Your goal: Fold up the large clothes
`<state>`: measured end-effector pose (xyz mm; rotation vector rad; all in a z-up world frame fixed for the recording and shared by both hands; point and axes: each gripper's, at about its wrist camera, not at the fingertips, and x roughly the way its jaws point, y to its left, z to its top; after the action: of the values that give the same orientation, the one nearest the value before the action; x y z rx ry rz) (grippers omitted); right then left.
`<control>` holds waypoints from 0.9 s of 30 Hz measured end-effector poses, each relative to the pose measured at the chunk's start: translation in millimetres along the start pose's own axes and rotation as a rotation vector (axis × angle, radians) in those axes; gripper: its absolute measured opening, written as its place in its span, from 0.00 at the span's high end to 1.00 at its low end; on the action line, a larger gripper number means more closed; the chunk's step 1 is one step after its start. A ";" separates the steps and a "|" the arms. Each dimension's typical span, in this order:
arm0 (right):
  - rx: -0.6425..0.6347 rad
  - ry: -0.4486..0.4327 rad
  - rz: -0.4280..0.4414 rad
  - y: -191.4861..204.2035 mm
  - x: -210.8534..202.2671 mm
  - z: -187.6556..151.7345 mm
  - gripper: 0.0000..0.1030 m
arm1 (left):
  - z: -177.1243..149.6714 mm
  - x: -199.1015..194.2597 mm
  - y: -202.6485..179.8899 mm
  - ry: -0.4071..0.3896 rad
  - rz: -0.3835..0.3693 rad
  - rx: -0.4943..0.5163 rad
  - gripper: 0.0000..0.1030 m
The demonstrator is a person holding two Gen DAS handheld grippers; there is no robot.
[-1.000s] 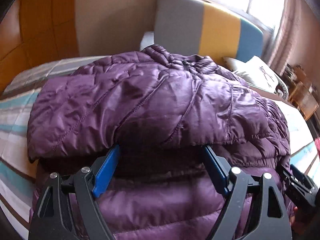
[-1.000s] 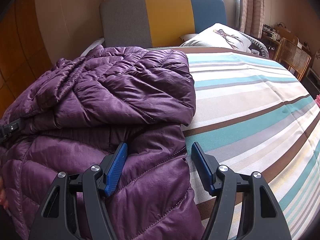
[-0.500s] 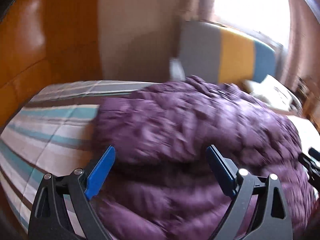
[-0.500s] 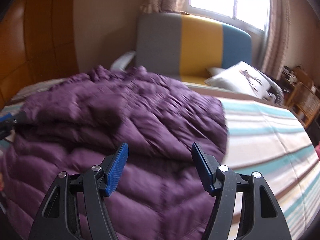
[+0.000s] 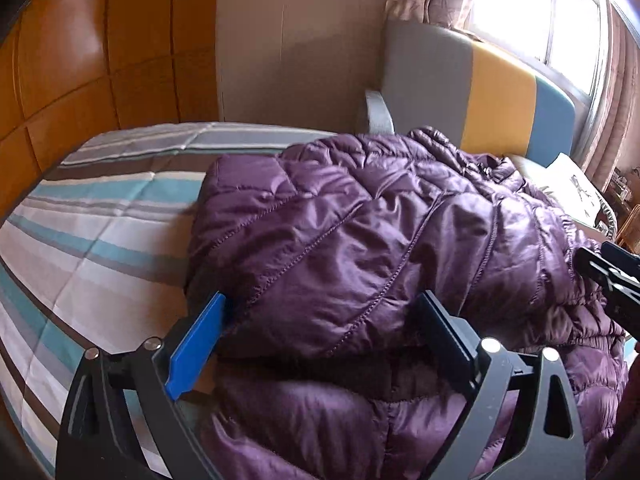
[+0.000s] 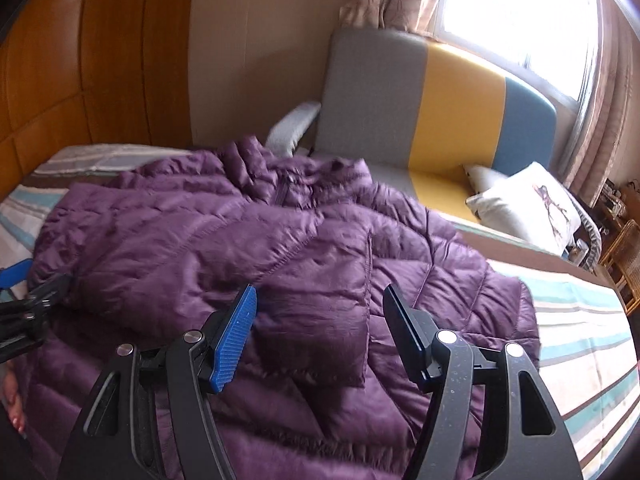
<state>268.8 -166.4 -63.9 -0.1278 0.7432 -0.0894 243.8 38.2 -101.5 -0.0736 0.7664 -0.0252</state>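
A purple quilted puffer jacket [image 5: 360,248] lies on the striped bed, its upper part folded down over the lower part; it also shows in the right wrist view [image 6: 248,248]. My left gripper [image 5: 320,308] is open, its jaws spread at the left end of the folded edge, holding nothing. My right gripper [image 6: 320,300] is open just above the jacket's middle, empty. The right gripper also shows at the right edge of the left wrist view [image 5: 612,280], and the left gripper at the left edge of the right wrist view [image 6: 24,300].
The bed cover [image 5: 88,240] has teal, grey and brown stripes. A grey, yellow and blue sofa [image 6: 432,120] stands behind the bed with a white pillow [image 6: 528,204]. Orange wood panelling [image 5: 60,60] is at the left, wicker furniture [image 6: 624,256] at the right.
Both grippers have swung left and lifted their view. The left one has drawn back from under the fold to its left end; the right one now hovers over the jacket's middle, off the right hem.
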 end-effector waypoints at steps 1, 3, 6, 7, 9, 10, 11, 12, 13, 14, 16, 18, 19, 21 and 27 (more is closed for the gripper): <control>0.002 0.023 -0.019 -3.0 8.1 -2.6 0.37 | 0.2 3.0 1.0 0.010 -0.001 -0.002 0.06; 0.024 0.067 -0.042 -11.5 21.7 -11.0 0.40 | -0.6 5.6 1.0 0.018 -0.009 -0.006 0.03; 0.094 0.102 -0.060 -28.7 26.2 -18.0 0.44 | 3.1 -4.4 2.6 -0.011 0.005 -0.015 0.03; 0.109 0.108 -0.065 -33.2 26.4 -19.3 0.44 | 5.4 -10.9 3.1 -0.042 0.002 -0.020 0.03; 0.159 0.121 -0.039 -42.7 30.2 -22.7 0.44 | 11.6 -17.3 3.7 -0.094 -0.022 -0.031 0.03; 0.178 0.121 -0.022 -45.3 31.8 -25.2 0.44 | 15.6 -16.3 2.7 -0.098 -0.020 -0.032 0.03; 0.181 0.120 -0.019 -44.7 32.7 -26.7 0.44 | 20.5 -12.3 1.7 -0.095 -0.012 -0.030 0.03; 0.175 0.117 -0.023 -42.9 33.0 -27.0 0.44 | 26.8 -4.4 0.4 -0.083 0.012 -0.025 0.03; 0.167 0.115 -0.028 -41.2 32.3 -27.4 0.44 | 32.5 4.8 0.2 -0.062 0.038 -0.017 0.03; 0.162 0.114 -0.031 -39.6 32.4 -27.6 0.44 | 37.1 17.1 0.7 -0.028 0.067 -0.005 0.03; 0.159 0.115 -0.026 -37.6 32.4 -28.2 0.44 | 42.2 47.7 9.4 0.073 0.122 -0.004 0.04; 0.163 0.121 -0.016 -38.0 35.1 -27.4 0.44 | 42.5 66.0 23.0 0.135 0.082 -0.055 0.02; 0.165 0.126 -0.012 -39.5 37.2 -26.4 0.44 | 42.8 71.5 28.8 0.149 0.055 -0.079 0.02; 0.172 0.135 -0.007 -39.2 42.9 -26.0 0.43 | 43.2 77.0 34.9 0.152 0.025 -0.102 0.02; 0.182 0.132 -0.003 -40.2 48.0 -25.1 0.43 | 42.9 77.3 32.4 0.145 0.037 -0.086 0.02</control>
<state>285.5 -214.2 -108.4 0.0505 0.8628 -0.1693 329.1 69.1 -126.6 -0.1405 0.9138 0.0382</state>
